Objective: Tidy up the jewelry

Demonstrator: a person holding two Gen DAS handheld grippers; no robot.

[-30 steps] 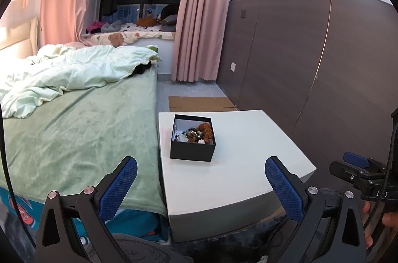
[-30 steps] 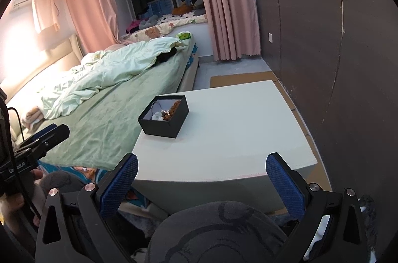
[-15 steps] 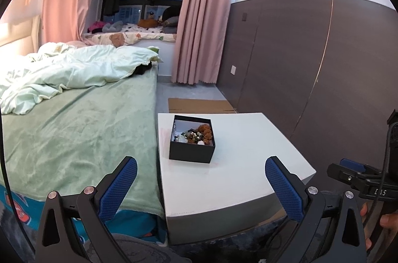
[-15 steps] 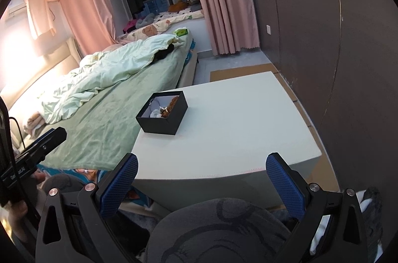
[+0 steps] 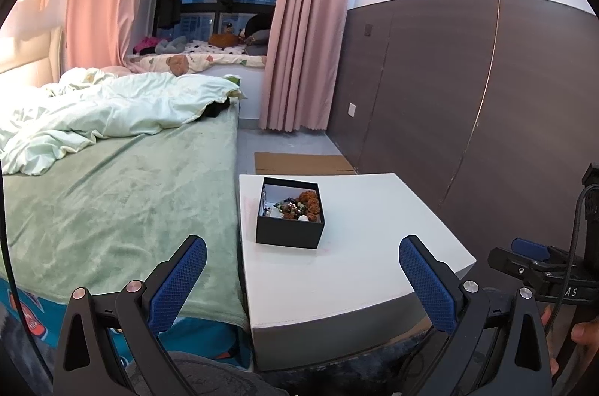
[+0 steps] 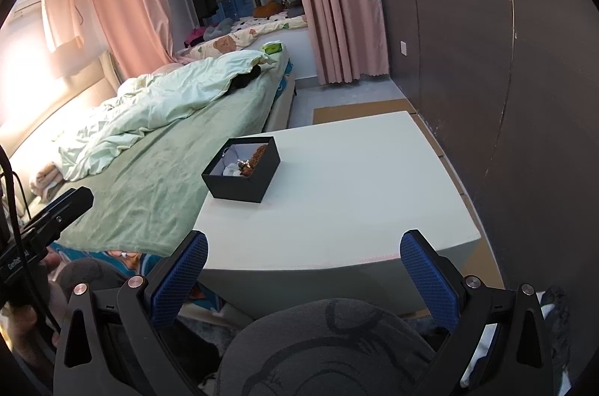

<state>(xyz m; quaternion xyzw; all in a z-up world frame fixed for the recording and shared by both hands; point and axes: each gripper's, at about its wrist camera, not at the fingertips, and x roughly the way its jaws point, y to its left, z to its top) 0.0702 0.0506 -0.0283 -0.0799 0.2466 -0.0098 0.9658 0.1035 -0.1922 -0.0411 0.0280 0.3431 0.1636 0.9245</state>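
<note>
A black open box (image 5: 290, 222) (image 6: 241, 170) stands near the left edge of a low white table (image 5: 359, 268) (image 6: 337, 209). Inside it lies a jumble of jewelry (image 5: 297, 207) (image 6: 249, 162), brown beads among it. My left gripper (image 5: 303, 278) is open, held short of the table's near edge with nothing between its blue pads. My right gripper (image 6: 304, 274) is open too, in front of the table and above a grey-clad knee (image 6: 329, 347). Each gripper shows at the edge of the other's view, held in a hand.
A bed with a green blanket (image 5: 112, 201) and a crumpled pale duvet (image 5: 112, 111) runs along the table's left side. A dark panelled wall (image 5: 468, 104) is on the right. Flat cardboard (image 5: 303, 164) lies on the floor beyond the table, before pink curtains (image 5: 299, 21).
Both views have shifted slightly upward and back; the box and table sit a little lower in frame. Both grippers stay open and empty.
</note>
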